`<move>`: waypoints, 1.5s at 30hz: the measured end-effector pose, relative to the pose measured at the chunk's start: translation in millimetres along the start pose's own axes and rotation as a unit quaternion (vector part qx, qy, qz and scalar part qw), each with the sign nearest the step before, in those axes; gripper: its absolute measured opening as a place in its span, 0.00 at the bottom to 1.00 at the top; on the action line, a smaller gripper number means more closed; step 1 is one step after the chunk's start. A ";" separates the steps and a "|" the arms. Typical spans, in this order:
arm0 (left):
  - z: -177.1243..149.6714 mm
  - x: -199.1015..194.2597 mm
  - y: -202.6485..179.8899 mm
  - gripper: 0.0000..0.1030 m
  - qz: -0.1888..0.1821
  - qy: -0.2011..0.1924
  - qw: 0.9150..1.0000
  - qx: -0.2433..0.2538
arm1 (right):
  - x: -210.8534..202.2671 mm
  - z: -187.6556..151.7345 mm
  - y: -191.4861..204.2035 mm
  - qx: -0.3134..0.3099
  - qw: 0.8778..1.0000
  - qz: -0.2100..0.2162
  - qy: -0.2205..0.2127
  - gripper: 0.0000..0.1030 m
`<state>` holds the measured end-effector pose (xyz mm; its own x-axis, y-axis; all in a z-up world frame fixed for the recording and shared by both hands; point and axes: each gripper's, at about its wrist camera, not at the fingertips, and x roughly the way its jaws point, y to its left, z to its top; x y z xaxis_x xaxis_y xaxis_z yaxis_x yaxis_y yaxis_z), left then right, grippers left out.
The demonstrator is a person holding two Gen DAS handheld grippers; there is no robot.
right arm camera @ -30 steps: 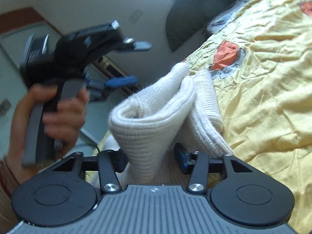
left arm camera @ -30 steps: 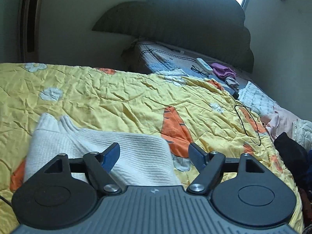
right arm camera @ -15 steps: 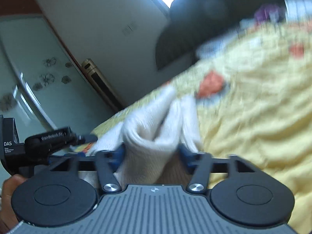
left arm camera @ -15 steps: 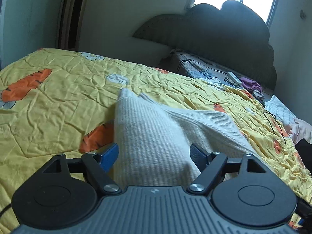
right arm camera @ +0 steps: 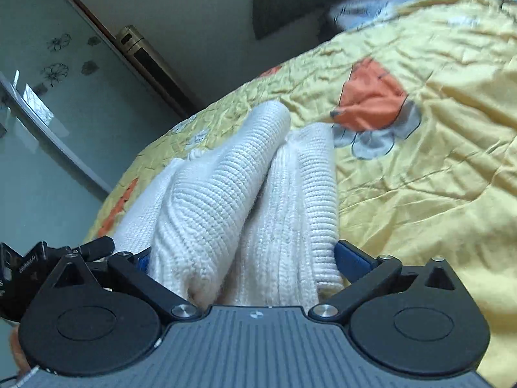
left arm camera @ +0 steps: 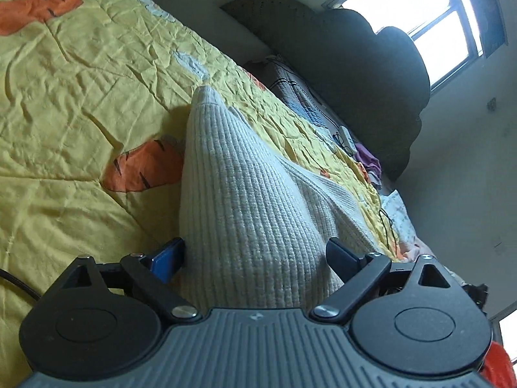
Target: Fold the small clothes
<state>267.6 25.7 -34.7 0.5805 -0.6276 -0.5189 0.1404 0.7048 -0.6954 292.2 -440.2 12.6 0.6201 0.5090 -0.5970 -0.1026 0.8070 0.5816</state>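
A cream ribbed knit garment (left arm camera: pixel 245 213) lay bunched on the yellow carrot-print quilt (left arm camera: pixel 74 97) of the bed. The left gripper (left arm camera: pixel 255 255) and right gripper (right arm camera: pixel 242 258) each straddled its folds, jaws spread wide after just opening, the knit between them but not visibly pinched. A dark headboard (left arm camera: pixel 362 64) stood behind.
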 end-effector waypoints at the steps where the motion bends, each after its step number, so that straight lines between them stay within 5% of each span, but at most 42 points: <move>1: 0.9 3.0 3.5 0.92 -0.008 0.004 1.000 -0.006 | 7.6 2.5 -4.0 0.005 1.000 0.012 0.014 0.98; 6: -1.9 19.0 16.9 0.92 -0.049 0.014 0.998 -0.033 | 21.6 9.3 -8.9 0.013 0.998 0.051 0.016 0.93; 11: -10.7 0.6 2.9 0.63 -0.031 -0.024 0.999 0.029 | 18.7 3.7 -2.4 0.027 0.998 0.057 -0.010 0.70; 13: -10.2 -8.9 -6.9 0.60 -0.022 -0.040 0.997 0.060 | 13.5 2.8 2.7 0.023 0.997 0.066 -0.027 0.65; 23: -0.7 -40.1 -29.7 0.59 0.044 -0.089 0.982 0.159 | 20.4 3.2 35.0 0.001 0.992 0.117 -0.055 0.58; 26: 1.9 -31.8 -15.2 0.66 0.083 -0.058 0.986 0.133 | 34.1 -1.1 38.0 -0.004 0.996 0.079 -0.044 0.58; 29: -0.5 -38.5 -9.4 0.69 0.084 -0.060 0.987 0.124 | 36.9 -4.0 34.6 0.001 0.998 0.056 -0.036 0.67; 35: -24.6 -65.7 -32.2 0.78 0.139 -0.101 0.966 0.195 | -1.3 -15.5 52.9 -0.064 0.996 0.000 -0.064 0.68; 41: -50.0 -62.8 -35.7 0.78 0.179 -0.077 0.960 0.203 | -7.8 -33.6 55.1 -0.095 0.992 -0.060 -0.052 0.71; 45: -58.4 -75.5 -37.4 0.79 0.192 -0.083 0.957 0.199 | -30.6 -54.0 66.7 -0.102 0.988 -0.067 -0.091 0.70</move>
<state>171.7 27.4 1.4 0.7657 -0.2590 -0.5888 0.1671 0.9640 -0.2068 224.4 -385.8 39.8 0.7670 0.3463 -0.5402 -0.1533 0.9164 0.3697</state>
